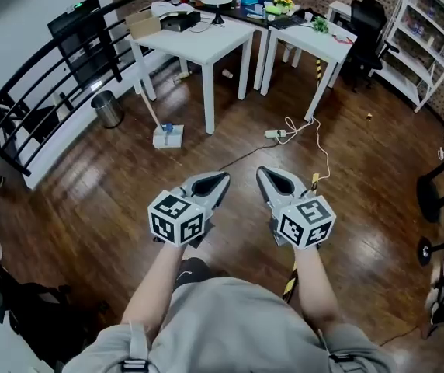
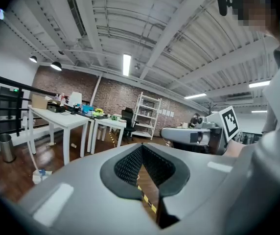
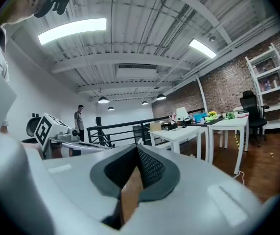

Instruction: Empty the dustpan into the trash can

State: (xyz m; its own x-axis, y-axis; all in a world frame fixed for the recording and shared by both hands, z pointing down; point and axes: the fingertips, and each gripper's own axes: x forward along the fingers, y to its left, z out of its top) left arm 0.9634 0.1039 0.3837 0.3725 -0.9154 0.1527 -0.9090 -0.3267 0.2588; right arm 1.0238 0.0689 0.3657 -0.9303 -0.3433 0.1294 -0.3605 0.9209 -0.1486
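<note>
Head view: the left tool (image 1: 219,179) and right tool (image 1: 265,174) are held side by side in front of the person's body, both roughly level over the wood floor (image 1: 90,200), w/ nothing in either. What looks like the dustpan (image 1: 168,136), white w/ a long handle leaning up-left, sits on the floor near a leg of the white tabletop (image 1: 199,41), well apart from both tools. The trash can (image 1: 107,109), a small metal bin, stands by the railing (image 1: 36,76), near the dustpan but not touching it. So the task looks not yet begun: pan not picked up, nothing tipped; whether it has dirt in it is too small to tell. Left to do, I'd judge: walk over, grab the handle, carry to the bin, tip. Left gripper view: the jaws meet at the tips, pads together, only floor and a yellow-black tape strip (image 2: 147,200) showing through the gap behind them; pan and bin sit low at left. Right gripper view: the jaws are fully closed on nothing; a person (image 3: 80,119) stands far back by the railing. Writing: none readable. The marker cubes (image 1: 177,217) carry only black-white square patterns; no brand or label legible on pan, bin or tabletop items.
</note>
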